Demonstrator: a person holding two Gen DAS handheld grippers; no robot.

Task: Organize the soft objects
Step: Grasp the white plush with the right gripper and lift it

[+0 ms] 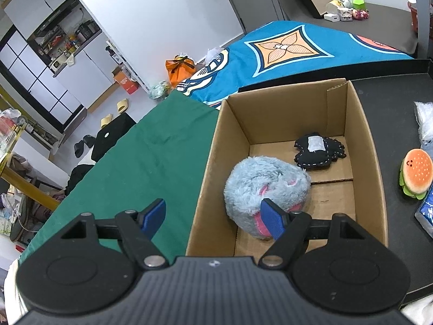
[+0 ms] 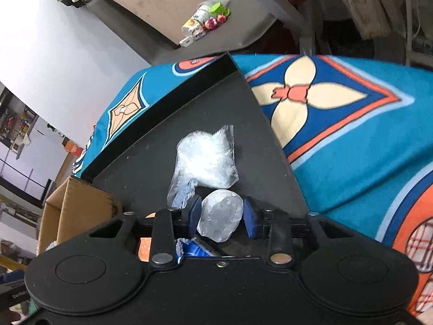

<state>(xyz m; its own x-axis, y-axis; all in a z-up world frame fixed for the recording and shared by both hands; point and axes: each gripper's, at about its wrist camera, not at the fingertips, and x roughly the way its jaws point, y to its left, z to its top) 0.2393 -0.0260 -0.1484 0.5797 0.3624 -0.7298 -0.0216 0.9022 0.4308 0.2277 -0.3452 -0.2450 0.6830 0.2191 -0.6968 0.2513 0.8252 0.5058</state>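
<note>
Through the left wrist camera, I see my left claw (image 1: 216,216) spread wide above the near edge of an open cardboard box (image 1: 362,146), one blue pad out over the green cloth (image 1: 135,162), the other in front of a fluffy grey-blue plush (image 1: 259,184) lying on the box floor. A black stitched soft toy (image 1: 320,151) with a white patch sits farther back in the same box, apart from the plush. To the right of the box, on the dark bench (image 1: 392,103), lies a burger-shaped plush (image 1: 416,173), with a clear plastic bag (image 1: 425,119) beyond it at the frame's edge. Through the right wrist camera, my right claw (image 2: 222,216) hovers over the bench (image 2: 243,124), its blue pads close on either side of a crumpled clear plastic lump (image 2: 220,216); I cannot tell whether they actually pinch it. Just beyond the lump lies the clear bag (image 2: 205,159) of white stuffing, and the box's corner (image 2: 70,197) shows at the left, while a patterned teal bedspread (image 2: 351,140) covers the bed behind the bench.
</note>
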